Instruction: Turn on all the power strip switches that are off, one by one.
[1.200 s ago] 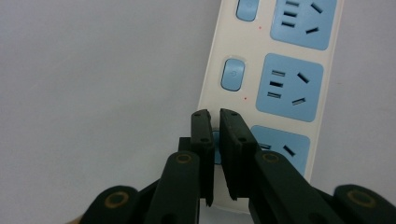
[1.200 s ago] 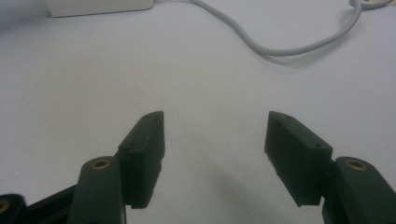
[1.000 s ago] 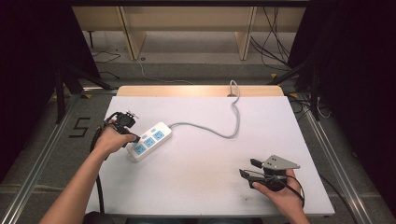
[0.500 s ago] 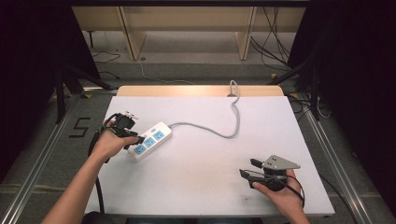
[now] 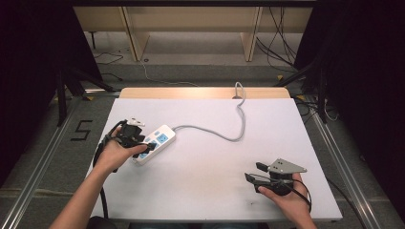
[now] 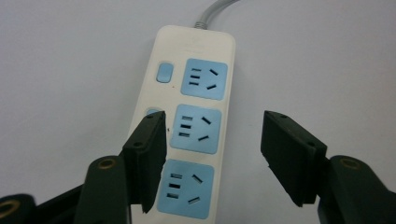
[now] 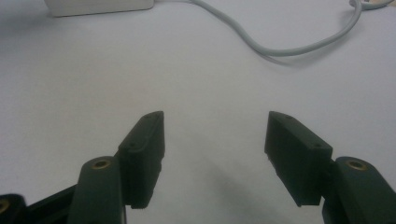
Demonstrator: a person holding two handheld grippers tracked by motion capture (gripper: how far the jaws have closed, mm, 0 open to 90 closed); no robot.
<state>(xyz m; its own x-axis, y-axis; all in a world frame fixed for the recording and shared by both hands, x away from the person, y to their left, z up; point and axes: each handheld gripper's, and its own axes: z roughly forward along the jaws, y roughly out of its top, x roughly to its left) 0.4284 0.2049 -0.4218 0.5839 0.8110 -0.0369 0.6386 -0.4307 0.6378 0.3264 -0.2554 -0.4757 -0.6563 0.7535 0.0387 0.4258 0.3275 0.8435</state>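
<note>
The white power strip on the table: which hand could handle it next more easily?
Probably left. The left gripper hangs right over the power strip, its jaws just opened and apart. The right gripper sits far across the table.

Glossy white plastic power strip (image 6: 189, 121) on a matt white table (image 5: 200, 191); tool pads (image 6: 289, 154) matt black.

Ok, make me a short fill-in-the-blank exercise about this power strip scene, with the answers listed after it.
1. The power strip has ____ blue sockets.
2. The left gripper hovers over the strip with its jaws ____.
3. The strip's grey cord runs off the table's ____ edge.
4. The open right gripper holds ____.

Missing words: three; open; far; nothing
</note>
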